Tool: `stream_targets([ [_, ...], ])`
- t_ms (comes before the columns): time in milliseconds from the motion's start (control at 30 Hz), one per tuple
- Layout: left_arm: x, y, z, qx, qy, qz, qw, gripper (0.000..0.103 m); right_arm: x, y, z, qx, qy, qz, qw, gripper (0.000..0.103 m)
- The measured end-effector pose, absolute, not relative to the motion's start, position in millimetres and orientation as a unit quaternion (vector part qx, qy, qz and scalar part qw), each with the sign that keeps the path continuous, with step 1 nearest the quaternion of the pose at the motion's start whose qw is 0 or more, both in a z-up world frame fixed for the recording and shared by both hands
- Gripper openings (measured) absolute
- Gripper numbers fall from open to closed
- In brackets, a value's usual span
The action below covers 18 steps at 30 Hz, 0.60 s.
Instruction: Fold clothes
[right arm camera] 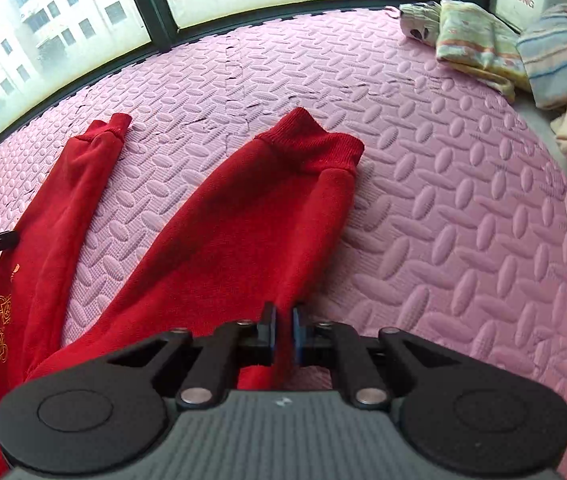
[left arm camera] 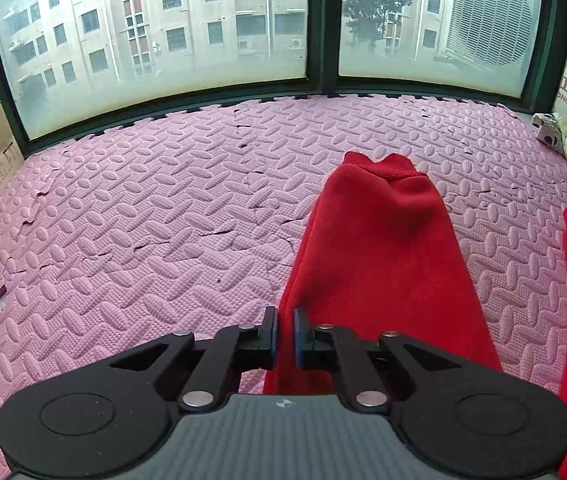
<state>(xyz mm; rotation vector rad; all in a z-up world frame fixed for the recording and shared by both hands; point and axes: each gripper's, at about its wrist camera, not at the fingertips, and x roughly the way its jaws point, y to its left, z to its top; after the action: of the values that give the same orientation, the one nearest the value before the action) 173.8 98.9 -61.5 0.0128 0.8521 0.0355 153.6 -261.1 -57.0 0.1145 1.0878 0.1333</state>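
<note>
Both tools, left tool [left arm camera: 284, 338] and right tool [right arm camera: 283, 336], are clamped on the near edge of the red trousers [right arm camera: 219, 232] spread on the pink foam mat [right arm camera: 463, 220], so the next move is probably carrying that edge far toward the cuffs [right arm camera: 311, 140].

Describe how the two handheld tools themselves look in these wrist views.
Both look identical. The left tool and right tool each have black linkage arms with silver rivets, two round black discs, a grey ribbed body with a small logo, and black fingers faced with blue pads. No cables, sleeves or hands show.
</note>
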Motion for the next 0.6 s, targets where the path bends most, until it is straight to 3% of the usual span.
stream_targets([
  [400,160.0,177.5,-57.9,-0.031,0.415,0.124,0.901,0.009,245.9,-168.8,-67.4,-0.04,0.464,0.147,0.873,0.008],
  [533,155.4,188.0,-57.8,-0.043,0.424,0.127,0.896,0.013,248.1,-157.5,-54.2,-0.043,0.438,0.141,0.887,0.017],
  [600,151.9,189.8,-52.0,-0.051,0.417,0.125,0.899,0.027,242.0,-152.9,-46.1,-0.062,0.418,0.158,0.893,0.023],
])
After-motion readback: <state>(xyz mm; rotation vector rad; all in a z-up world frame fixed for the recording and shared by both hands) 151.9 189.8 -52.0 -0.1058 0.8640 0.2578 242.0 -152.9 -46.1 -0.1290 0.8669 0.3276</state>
